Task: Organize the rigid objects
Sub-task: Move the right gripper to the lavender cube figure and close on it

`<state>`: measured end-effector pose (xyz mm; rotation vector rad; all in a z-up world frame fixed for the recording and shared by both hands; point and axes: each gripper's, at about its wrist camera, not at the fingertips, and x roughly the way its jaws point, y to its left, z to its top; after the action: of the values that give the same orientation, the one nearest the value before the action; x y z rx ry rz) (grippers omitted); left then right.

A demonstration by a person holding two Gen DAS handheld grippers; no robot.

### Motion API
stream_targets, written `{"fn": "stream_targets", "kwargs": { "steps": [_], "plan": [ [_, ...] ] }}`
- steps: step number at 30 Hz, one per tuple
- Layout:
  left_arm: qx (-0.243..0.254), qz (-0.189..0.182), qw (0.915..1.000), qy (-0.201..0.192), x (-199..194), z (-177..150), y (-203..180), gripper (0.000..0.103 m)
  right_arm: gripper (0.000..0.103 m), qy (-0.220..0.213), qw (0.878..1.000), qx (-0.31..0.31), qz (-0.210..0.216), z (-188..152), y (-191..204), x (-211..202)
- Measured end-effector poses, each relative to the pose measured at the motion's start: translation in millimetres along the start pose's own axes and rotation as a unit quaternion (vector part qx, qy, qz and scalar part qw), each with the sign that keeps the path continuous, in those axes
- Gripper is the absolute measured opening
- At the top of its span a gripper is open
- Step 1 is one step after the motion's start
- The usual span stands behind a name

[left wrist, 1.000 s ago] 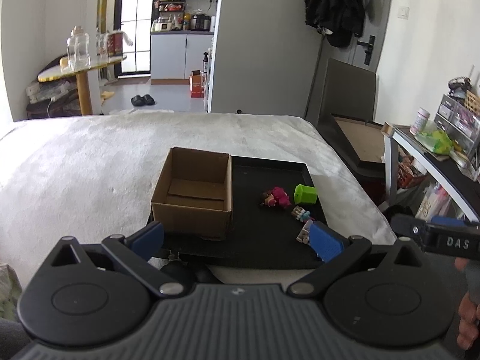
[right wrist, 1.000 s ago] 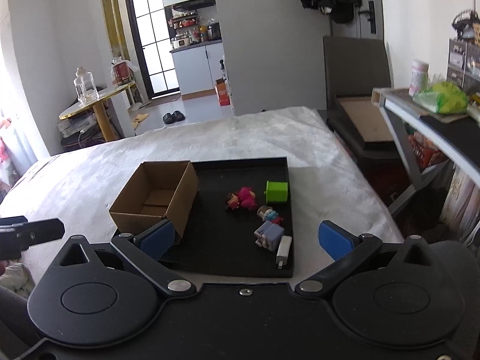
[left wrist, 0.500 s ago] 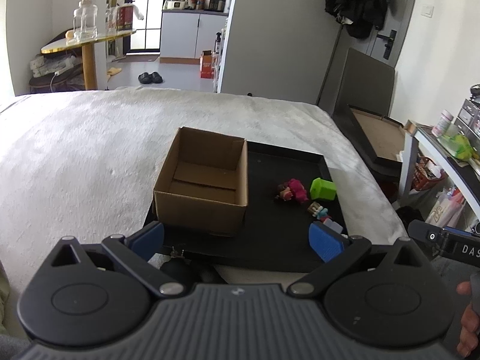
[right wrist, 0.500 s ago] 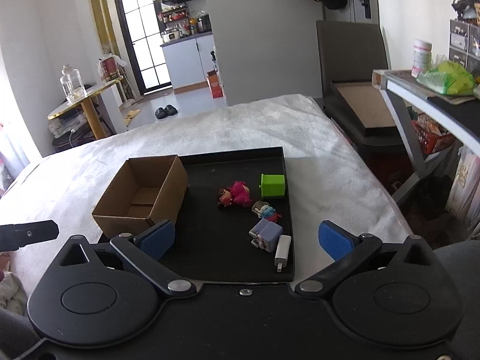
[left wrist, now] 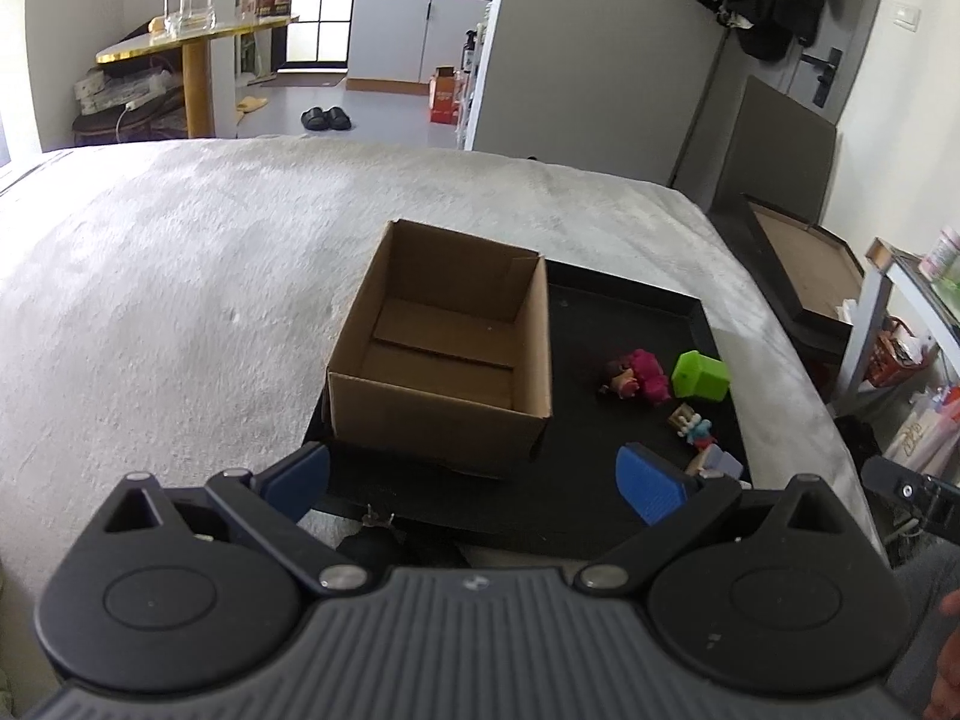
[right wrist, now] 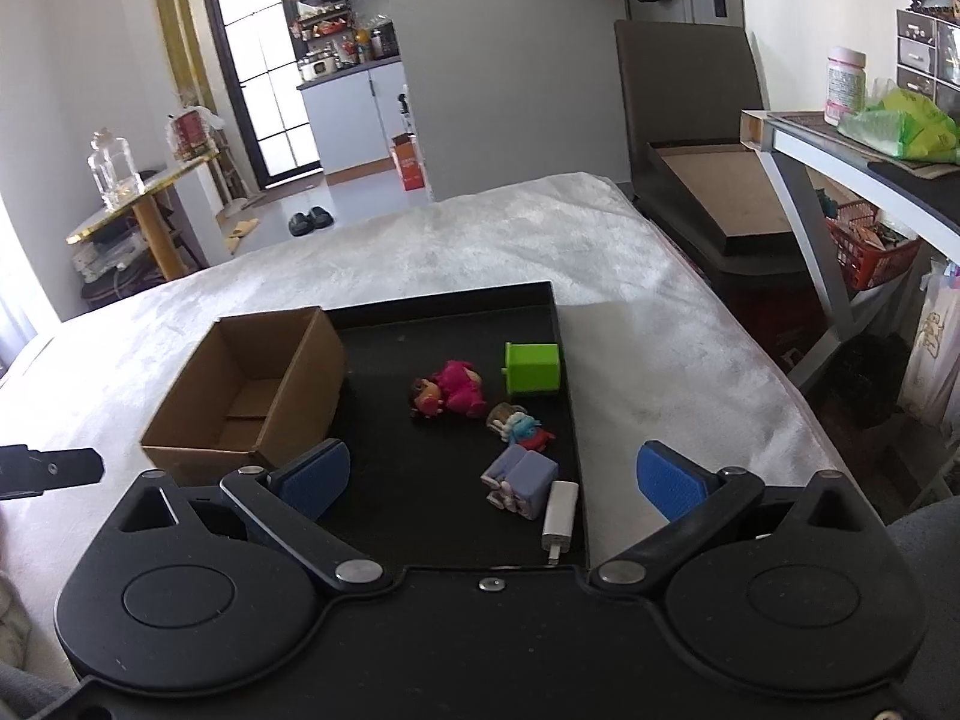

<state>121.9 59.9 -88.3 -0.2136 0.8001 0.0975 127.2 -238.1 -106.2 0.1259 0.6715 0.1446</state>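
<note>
An empty open cardboard box (left wrist: 444, 348) (right wrist: 252, 390) stands on the left part of a black tray (left wrist: 588, 480) (right wrist: 420, 324) on a bed. To its right on the tray lie a pink doll (left wrist: 639, 375) (right wrist: 453, 393), a green block (left wrist: 701, 375) (right wrist: 533, 367), a small blue and red figure (left wrist: 693, 425) (right wrist: 521, 427), a lilac block toy (right wrist: 521, 479) and a white charger (right wrist: 560, 513). My left gripper (left wrist: 474, 477) is open in front of the box. My right gripper (right wrist: 492, 474) is open above the tray's near edge, with the lilac toy and charger seen between its fingers.
The tray rests on a wide pale grey bedspread (left wrist: 180, 276). Right of the bed stand a dark chair (right wrist: 690, 138) and a desk with bottles and bags (right wrist: 864, 120). A round side table (left wrist: 192, 48) is far left. A doorway to a kitchen lies beyond.
Both grippers have moved forward and tilted down, so the box and the toys sit larger and lower in the views. Both stay open, and the toys have not moved.
</note>
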Motion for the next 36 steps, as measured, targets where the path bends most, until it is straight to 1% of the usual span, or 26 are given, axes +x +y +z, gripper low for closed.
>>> {"fn": "stream_targets", "kwargs": {
  "steps": [4, 11, 15, 17, 20, 22, 24, 26, 31, 36],
  "plan": [
    [-0.015, 0.003, 0.9999, 0.009, 14.0, 3.7, 6.8, 0.1, 0.103, 0.005, 1.0, 0.005, -0.01, -1.8, -3.5, 13.4],
    [-0.024, 0.02, 0.9994, 0.012, 32.2, 12.5, 17.0, 0.1, 0.102, 0.013, 1.0, 0.013, -0.023, -5.7, -9.7, 36.9],
    [-0.021, 0.033, 0.9992, 0.012, 43.3, 17.9, 20.8, 0.1, 0.103, 0.025, 0.999, 0.014, -0.026, -9.3, -9.6, 53.3],
    [-0.022, 0.039, 0.9989, 0.012, 48.9, 20.7, 24.1, 0.1, 0.103, 0.029, 0.999, 0.006, -0.041, -11.6, -8.5, 62.2],
    [-0.024, 0.05, 0.9984, 0.01, 57.7, 26.0, 29.4, 0.1, 0.102, 0.042, 0.998, 0.01, -0.04, -14.3, -9.1, 78.4],
    [-0.024, 0.056, 0.9981, 0.011, 64.5, 29.7, 32.4, 0.097, 0.096, 0.05, 0.998, 0.017, -0.028, -16.2, -10.3, 88.7],
    [-0.024, 0.06, 0.9978, 0.015, 73.1, 33.4, 34.6, 0.093, 0.082, 0.057, 0.998, 0.017, -0.024, -18.2, -9.4, 98.9],
    [-0.024, 0.064, 0.9976, 0.017, 80.9, 36.8, 36.6, 0.091, 0.077, 0.066, 0.997, 0.018, -0.021, -20.3, -8.6, 109.8],
    [-0.019, 0.072, 0.9971, 0.019, 97.8, 41.6, 40.9, 0.085, 0.072, 0.087, 0.996, 0.027, -0.012, -23.8, -9.1, 133.9],
    [-0.027, 0.077, 0.9963, 0.027, 116.1, 44.7, 51.1, 0.072, 0.071, 0.109, 0.993, 0.041, -0.002, -25.9, -8.9, 155.2]
  ]
}}
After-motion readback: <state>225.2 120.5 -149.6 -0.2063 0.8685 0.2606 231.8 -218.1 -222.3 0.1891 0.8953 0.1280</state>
